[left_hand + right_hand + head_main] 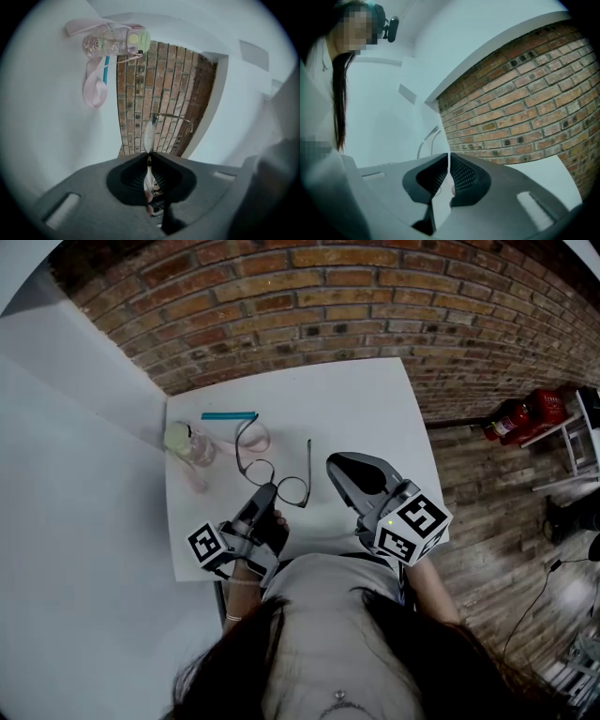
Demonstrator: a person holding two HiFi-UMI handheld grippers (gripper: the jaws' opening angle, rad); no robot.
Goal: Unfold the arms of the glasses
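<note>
Jaws of the left hand-held gripper (149, 159) are clenched on the glasses (148, 133), pinching the frame edge-on at the lens from 6 o'clock, likely to pin it while the arms get swung. Right hand-held gripper (449, 157) is closed with nothing between its jaws, at 3 o'clock of the glasses, just beside the nearer arm, probably placed to push or catch it. Glasses lie on the white counter (375, 409) near its front edge, with both arms seemingly pointing out toward 12 o'clock, so the unfolding looks about done. A small pink bottle (192, 444) sits at 10 o'clock of the glasses and a teal stick (229, 415) at 11, both apart from them. Brick wall (375, 296) is beyond.
</note>
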